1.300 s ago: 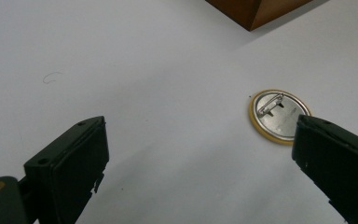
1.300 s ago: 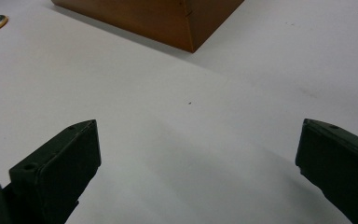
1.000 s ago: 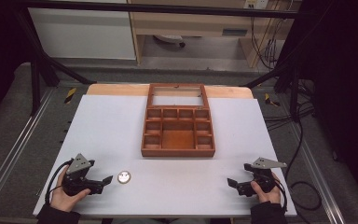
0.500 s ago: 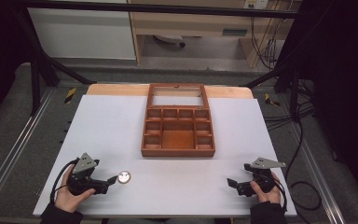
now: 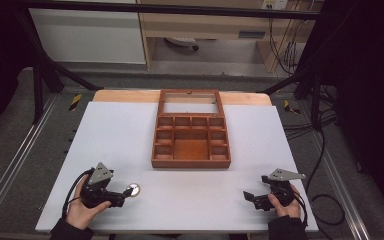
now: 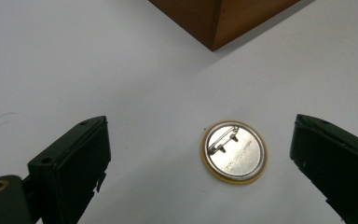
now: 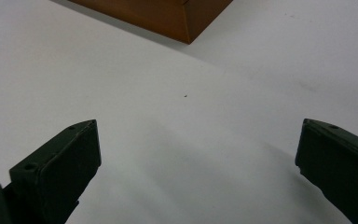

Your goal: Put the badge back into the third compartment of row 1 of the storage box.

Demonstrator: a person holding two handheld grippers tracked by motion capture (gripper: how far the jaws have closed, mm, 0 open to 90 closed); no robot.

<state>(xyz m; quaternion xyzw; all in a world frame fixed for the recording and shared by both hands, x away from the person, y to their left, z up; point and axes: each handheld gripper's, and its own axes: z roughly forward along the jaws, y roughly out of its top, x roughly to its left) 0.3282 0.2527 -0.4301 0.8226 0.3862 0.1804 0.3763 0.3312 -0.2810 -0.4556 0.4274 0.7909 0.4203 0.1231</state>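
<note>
While my left gripper (image 5: 126, 192) sits low over the white table (image 5: 190, 200) near its front-left corner, I can see its two black jaws spread wide apart, clamped on nothing. Between them, lying flat on the table, is the small round metal pin badge with a yellow rim (image 6: 233, 151); it rests face down, its silver back and clasp pin turned up toward my camera. In the left gripper view the badge sits closer to the jaw on that view's right side than to the other, and it touches neither. From the high view the badge (image 5: 133, 189) shows just at the tips of that gripper, well short of the wooden tray.

That reddish-brown wooden tray with small compartments (image 5: 191, 161) stands in the middle of the table, beyond the badge; one of its corners (image 6: 214, 28) shows at the top of the left gripper view, apart from the badge.

My right gripper (image 5: 250, 196) rests near the front-right corner of the table, held in the person's right hand (image 5: 283, 204). Its jaws also stand wide apart, with bare white table between them in the right gripper view, and a corner of the tray (image 7: 186, 21) farther off. The person's left hand (image 5: 82, 207) wraps the left gripper's body.
</note>
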